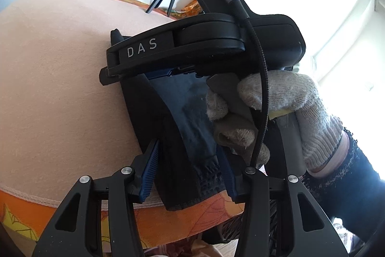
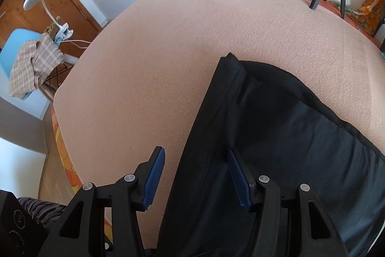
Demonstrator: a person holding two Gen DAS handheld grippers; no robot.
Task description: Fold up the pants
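We saw the left gripper (image 1: 187, 168) clamping the pants (image 1: 190, 136), the right gripper (image 2: 196, 175) half-open astride their edge (unpinched); closing early risked dragging them crooked.

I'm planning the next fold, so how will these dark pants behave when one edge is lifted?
The pants will probably drape limply: they already lie in soft creases on the pink blanket. The thin-looking cloth seems light. The elastic waistband may bunch rather than stay straight.
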